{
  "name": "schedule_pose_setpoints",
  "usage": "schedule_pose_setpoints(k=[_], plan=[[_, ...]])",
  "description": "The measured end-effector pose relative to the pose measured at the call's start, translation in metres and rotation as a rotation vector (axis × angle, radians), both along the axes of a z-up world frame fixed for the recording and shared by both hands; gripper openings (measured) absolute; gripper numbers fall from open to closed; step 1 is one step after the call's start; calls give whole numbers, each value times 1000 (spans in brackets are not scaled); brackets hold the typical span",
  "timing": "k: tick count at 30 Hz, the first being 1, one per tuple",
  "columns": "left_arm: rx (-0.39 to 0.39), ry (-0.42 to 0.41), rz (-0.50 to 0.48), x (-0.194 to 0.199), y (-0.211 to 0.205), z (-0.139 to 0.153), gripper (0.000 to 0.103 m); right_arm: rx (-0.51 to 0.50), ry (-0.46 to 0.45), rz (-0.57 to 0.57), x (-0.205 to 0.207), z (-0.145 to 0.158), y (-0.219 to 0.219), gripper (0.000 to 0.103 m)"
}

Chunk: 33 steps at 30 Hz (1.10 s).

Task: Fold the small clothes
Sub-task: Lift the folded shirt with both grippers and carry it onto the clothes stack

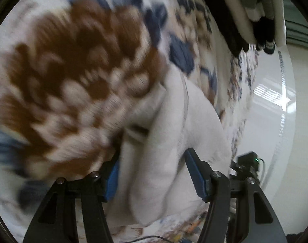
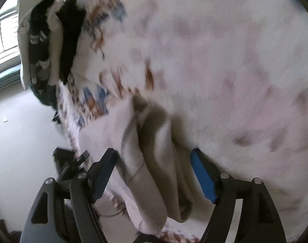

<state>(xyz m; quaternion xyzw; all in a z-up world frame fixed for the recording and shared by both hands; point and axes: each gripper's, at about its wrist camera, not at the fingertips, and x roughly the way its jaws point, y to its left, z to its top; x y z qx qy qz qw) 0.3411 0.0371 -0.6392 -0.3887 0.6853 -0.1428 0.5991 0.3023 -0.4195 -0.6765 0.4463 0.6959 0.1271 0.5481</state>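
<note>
Underneath everything lies a blanket (image 1: 73,64) patterned in brown and blue on white, with a heap of black and white clothes (image 1: 255,16) at its far edge beside the pale floor (image 1: 279,105). A white garment (image 1: 164,151) hangs bunched between both tools. Left gripper (image 1: 152,174) and right gripper (image 2: 154,174) each point steeply down at the blanket, their blue pads (image 2: 203,179) spread wide, with cloth draped loosely through the gap.

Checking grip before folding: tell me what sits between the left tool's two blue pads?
A bunched white garment fills the gap between the left tool's pads, seen in the left wrist view.
</note>
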Motion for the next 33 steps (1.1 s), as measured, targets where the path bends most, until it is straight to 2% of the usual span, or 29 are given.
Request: schedule_pose_setpoints(k=[4, 6, 7, 8, 11, 12, 14, 17, 21, 26, 30, 33], plan=[[19, -27, -23, 2, -16, 8, 56, 103, 25, -40, 1, -14, 4, 81], [32, -49, -15, 3, -20, 15, 44, 157, 20, -69, 3, -15, 3, 81], [32, -53, -12, 2, -19, 16, 29, 183, 15, -71, 4, -15, 4, 81], [29, -54, -5, 1, -19, 17, 22, 197, 10, -60, 5, -14, 7, 81], [20, -62, 16, -4, -14, 19, 19, 160, 5, 20, 8, -14, 22, 79], [15, -62, 24, -5, -12, 19, 19, 138, -12, 30, 8, -12, 26, 74], [2, -65, 49, -8, -8, 25, 17, 107, -34, 55, 9, -5, 31, 32], [1, -89, 55, -8, -5, 40, 16, 65, -76, 43, 12, 16, 31, 22], [8, -129, 55, -3, -6, 71, 16, 34, -128, 62, 25, 59, 42, 20], [-12, -212, 100, 23, 7, 133, 16, 40, -251, 98, 69, 143, 60, 19], [-26, -341, 124, 76, 22, 203, 16, 47, -366, 116, 126, 208, 77, 19], [-26, -449, 141, 137, 39, 250, 16, 46, -460, 130, 186, 250, 94, 19]])
